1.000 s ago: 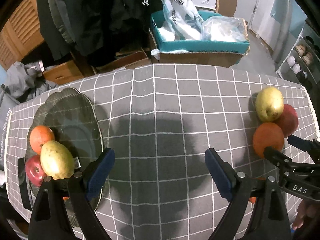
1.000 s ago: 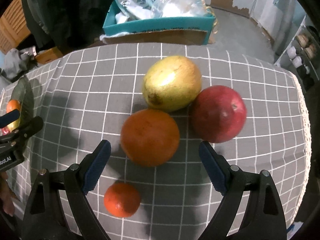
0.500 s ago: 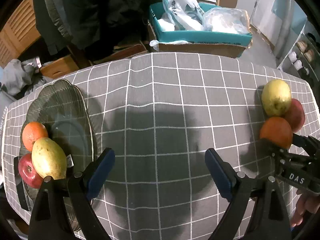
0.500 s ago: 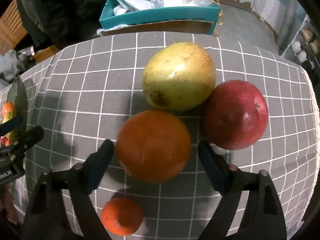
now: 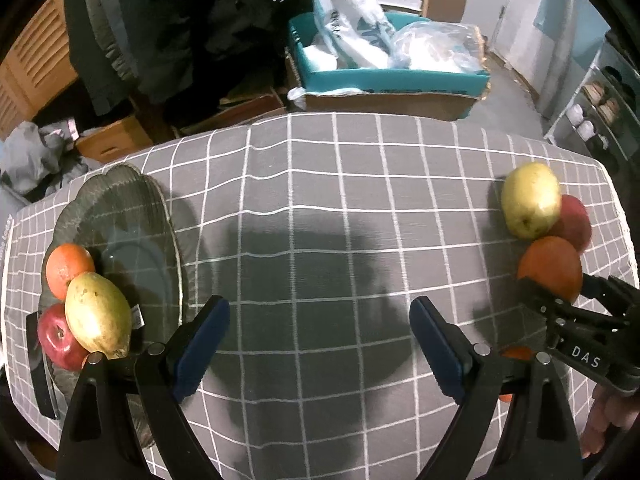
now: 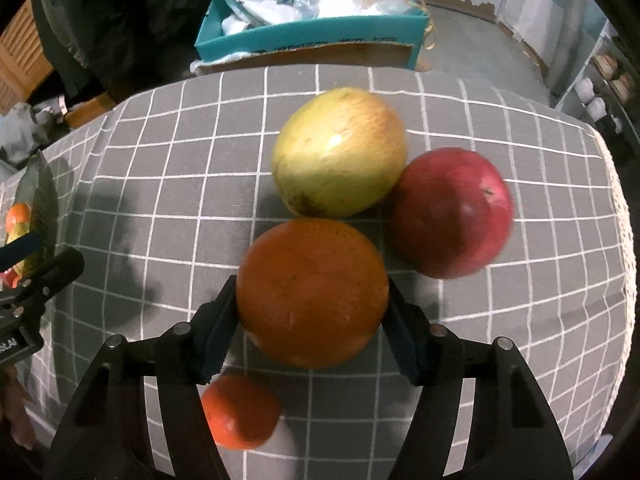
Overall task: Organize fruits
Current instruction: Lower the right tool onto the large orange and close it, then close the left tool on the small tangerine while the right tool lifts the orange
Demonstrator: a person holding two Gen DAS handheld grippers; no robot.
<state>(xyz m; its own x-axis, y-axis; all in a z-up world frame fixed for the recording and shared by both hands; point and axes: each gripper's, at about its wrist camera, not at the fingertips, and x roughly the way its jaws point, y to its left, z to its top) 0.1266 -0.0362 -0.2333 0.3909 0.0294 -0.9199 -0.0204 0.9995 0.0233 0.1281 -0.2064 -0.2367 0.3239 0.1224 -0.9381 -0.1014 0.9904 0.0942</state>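
Since a second ago the right gripper [image 6: 310,312] has pushed forward and drawn its blue pads in from a wide spread until they press both flanks of the large orange [image 6: 312,292]; it is now clenched on that fruit, which sits on the grey checked counter [image 6: 160,184]. In the right wrist view, the yellow-green mango [image 6: 340,152] lies at 12 o'clock from the large orange, touching it, the red apple [image 6: 452,212] is at 2 o'clock, resting against the mango, and a small tangerine [image 6: 240,412] sits at 7 o'clock, under the left pad. The left gripper [image 5: 320,344] hangs released over bare cloth, pads wide apart. In its view a ribbed glass plate [image 5: 120,208] lies at 9 o'clock, carrying an orange [image 5: 66,266], a second mango [image 5: 98,316] and a second red apple [image 5: 56,336] crowded together at its near end. A teal box [image 5: 392,80] of plastic bags stands beyond the counter's far edge at 12 o'clock.
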